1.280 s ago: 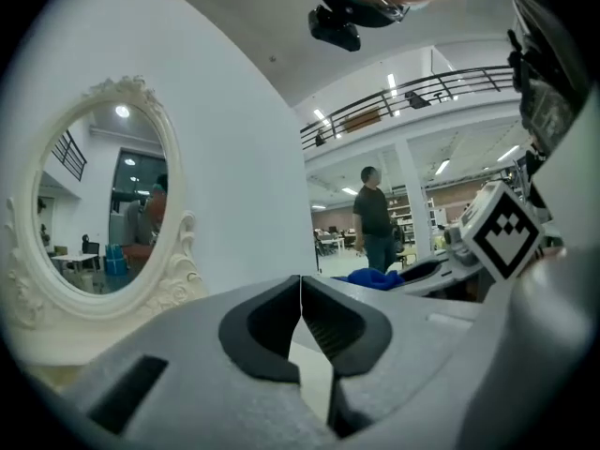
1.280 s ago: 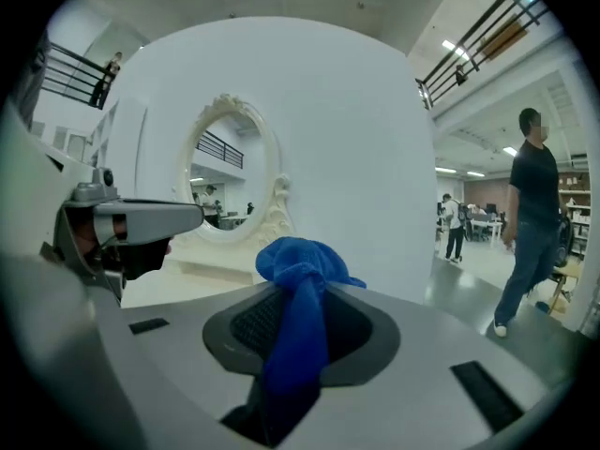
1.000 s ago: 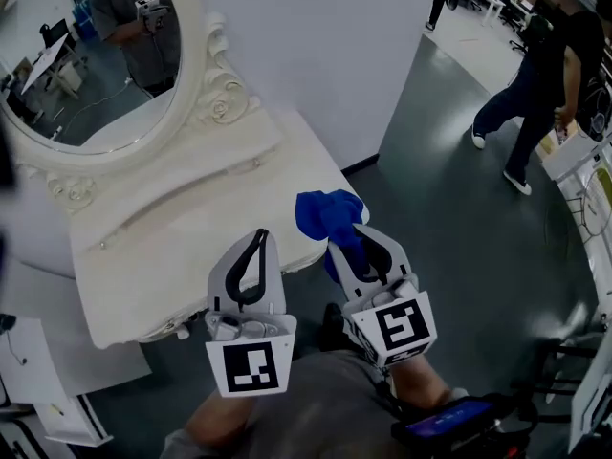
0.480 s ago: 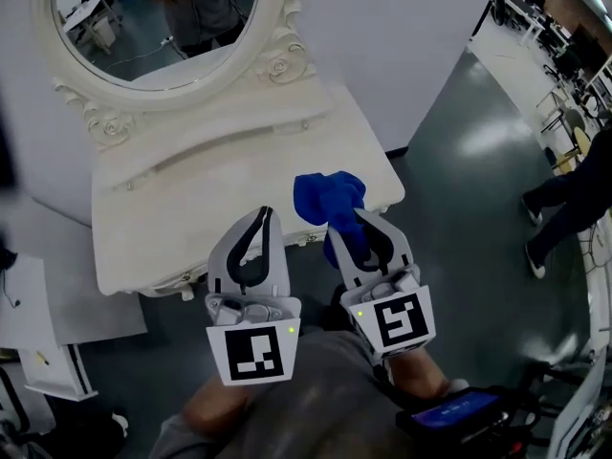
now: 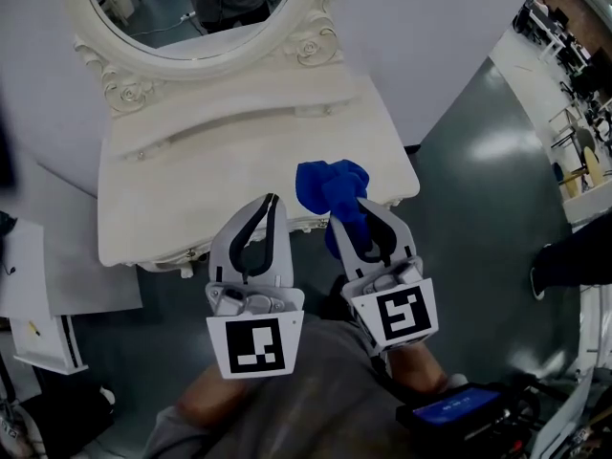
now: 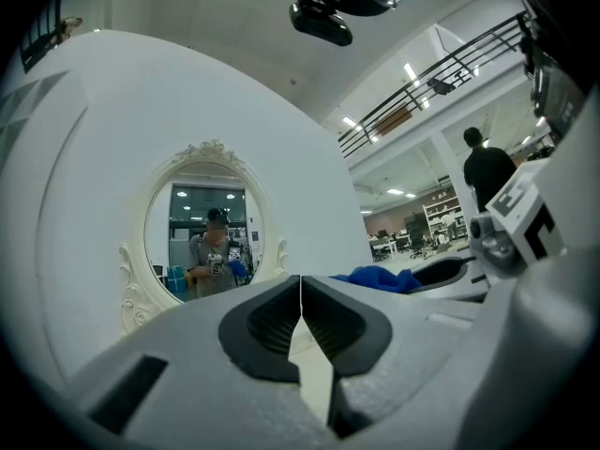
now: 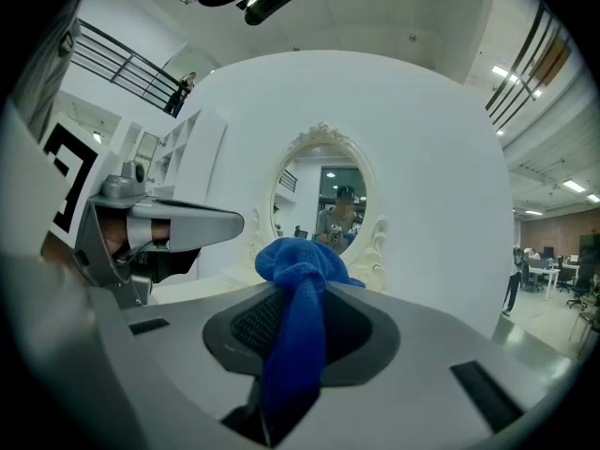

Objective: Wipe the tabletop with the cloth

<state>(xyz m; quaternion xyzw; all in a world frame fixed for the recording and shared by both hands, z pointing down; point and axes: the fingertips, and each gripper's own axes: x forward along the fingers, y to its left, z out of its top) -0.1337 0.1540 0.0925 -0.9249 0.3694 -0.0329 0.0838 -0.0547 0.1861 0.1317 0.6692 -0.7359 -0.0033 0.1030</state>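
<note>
White dressing table (image 5: 220,170) with oval mirror (image 5: 191,8).
Right gripper (image 5: 359,213) clamped a blue cloth (image 5: 330,187) by the table's near edge; left gripper (image 5: 272,201) alongside, jaws together, empty.

The left gripper (image 5: 269,204) and the right gripper (image 5: 356,220) are both light grey. Each has two long curved jaws with black inside. The black pads (image 6: 267,324) have tiny ridges. At the back of each gripper sits a white cube with black square marks, one cube (image 5: 248,345) on the left and one (image 5: 401,316) on the right. The person wears a grey shirt (image 5: 306,404).
</note>
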